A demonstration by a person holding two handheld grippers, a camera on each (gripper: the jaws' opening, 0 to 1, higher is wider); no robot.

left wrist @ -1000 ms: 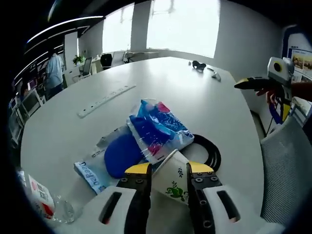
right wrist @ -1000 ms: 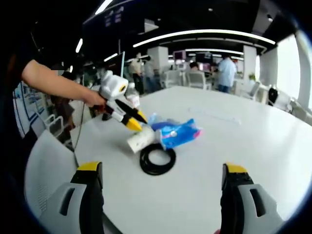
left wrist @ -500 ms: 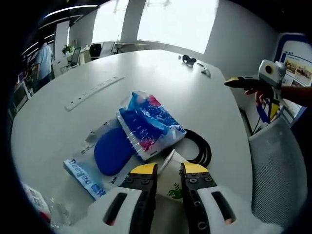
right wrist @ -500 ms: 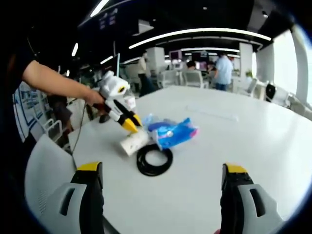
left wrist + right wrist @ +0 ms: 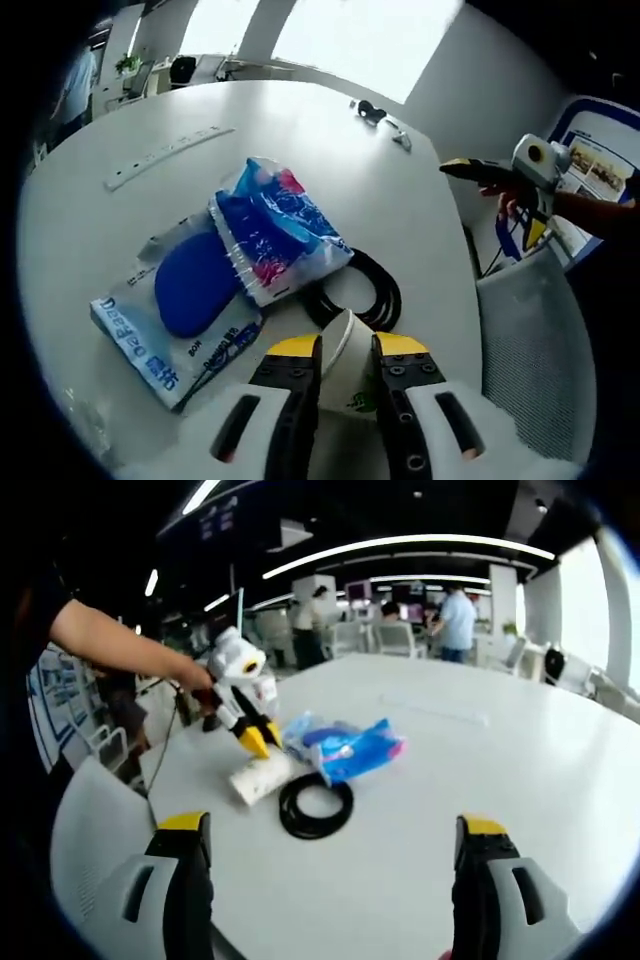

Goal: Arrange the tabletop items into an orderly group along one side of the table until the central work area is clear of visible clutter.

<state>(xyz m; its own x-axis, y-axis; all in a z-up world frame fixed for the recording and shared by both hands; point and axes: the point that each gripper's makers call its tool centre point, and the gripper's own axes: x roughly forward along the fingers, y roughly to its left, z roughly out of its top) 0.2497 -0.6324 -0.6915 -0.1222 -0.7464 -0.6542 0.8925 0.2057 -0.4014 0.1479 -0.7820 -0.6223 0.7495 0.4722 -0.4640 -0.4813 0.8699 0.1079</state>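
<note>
A large white oval worktop is seen. On it, near the lower middle of the left gripper view, lie a blue packet, a blue-and-pink bag overlapping it, a black cable coil and a paper cup on its side. A white strip lies at upper left, small dark items at the top.

The cup lies beside the cable coil, packets beyond.

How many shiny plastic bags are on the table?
2. A blue and pink bag lies partly on top of a clear bag holding something dark blue, both beside the black cable coil. More could be hidden.
</note>
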